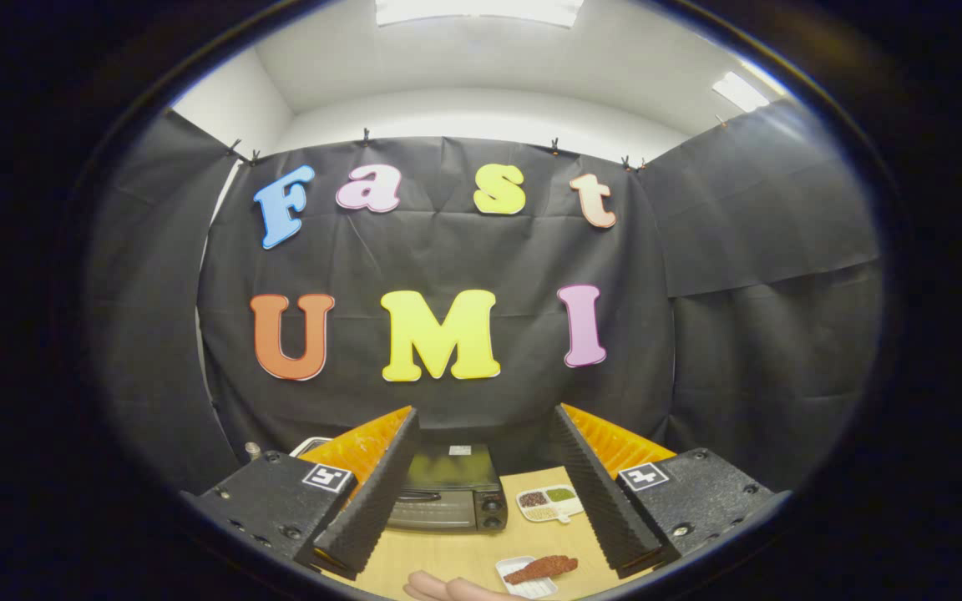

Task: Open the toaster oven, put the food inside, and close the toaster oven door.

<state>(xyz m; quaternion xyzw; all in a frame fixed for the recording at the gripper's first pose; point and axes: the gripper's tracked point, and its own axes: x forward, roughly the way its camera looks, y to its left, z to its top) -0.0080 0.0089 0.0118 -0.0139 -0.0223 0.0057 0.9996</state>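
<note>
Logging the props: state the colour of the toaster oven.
Black toaster oven, door closed, seen beyond the open gripper in the gripper view.

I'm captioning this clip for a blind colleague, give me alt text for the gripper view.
The open gripper hangs above a wooden table, its fingers framing a closed toaster oven beyond them. A divided dish sits beside the oven; nearer, food on a white tray lies by a hand.

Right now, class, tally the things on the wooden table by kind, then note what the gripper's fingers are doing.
Toaster oven, door closed: 1
Divided dish of small foods: 1
White tray holding reddish-brown food: 1
Hand resting on the table: 1
Total: 4
Gripper: fingers open, holding nothing.
</note>
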